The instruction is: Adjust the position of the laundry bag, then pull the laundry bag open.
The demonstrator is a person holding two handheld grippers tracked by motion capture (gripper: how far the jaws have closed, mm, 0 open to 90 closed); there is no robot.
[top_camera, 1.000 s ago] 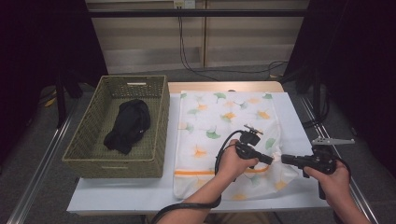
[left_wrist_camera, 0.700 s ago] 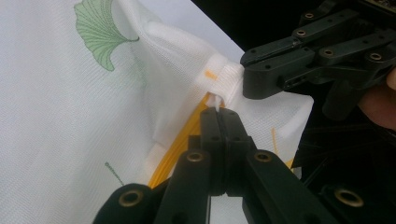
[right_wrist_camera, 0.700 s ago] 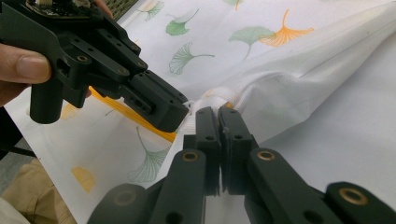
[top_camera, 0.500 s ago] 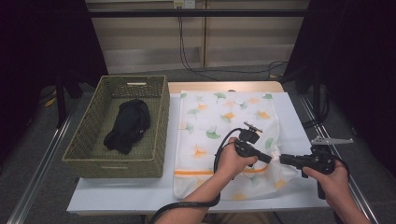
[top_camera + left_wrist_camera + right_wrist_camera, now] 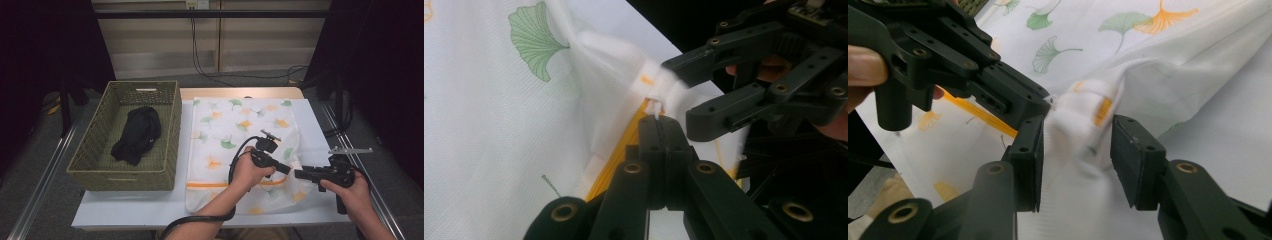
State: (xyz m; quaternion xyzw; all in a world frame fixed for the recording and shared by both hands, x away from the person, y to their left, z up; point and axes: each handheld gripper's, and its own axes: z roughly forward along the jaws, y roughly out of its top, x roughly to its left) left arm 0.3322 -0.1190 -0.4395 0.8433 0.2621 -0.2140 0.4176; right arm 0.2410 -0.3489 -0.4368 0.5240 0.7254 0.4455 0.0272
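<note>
Handing the cloth's bunched edge from one gripper to the other

Our left gripper [image 5: 659,120] pinches the cloth [image 5: 235,130] edge tight between its fingers; our right gripper [image 5: 1075,150] has just been opening, fingers apart around the same bunch, freeing it for a regrip.

My left gripper [image 5: 286,169] is matte black plastic, its two flat jaws built from linked bars pinned with brass-coloured rivets and small dark screws. A thick black cable [image 5: 200,222] trails from it along my bare forearm. My right gripper [image 5: 299,174] is the same black linkage build, with rectangular black pads [image 5: 1030,160] on its jaws, a pistol-style handle, and a thin grey three-cornered plate [image 5: 350,150] mounted on top. My left hand [image 5: 247,171] and right hand [image 5: 356,192] wear no gloves.
</note>
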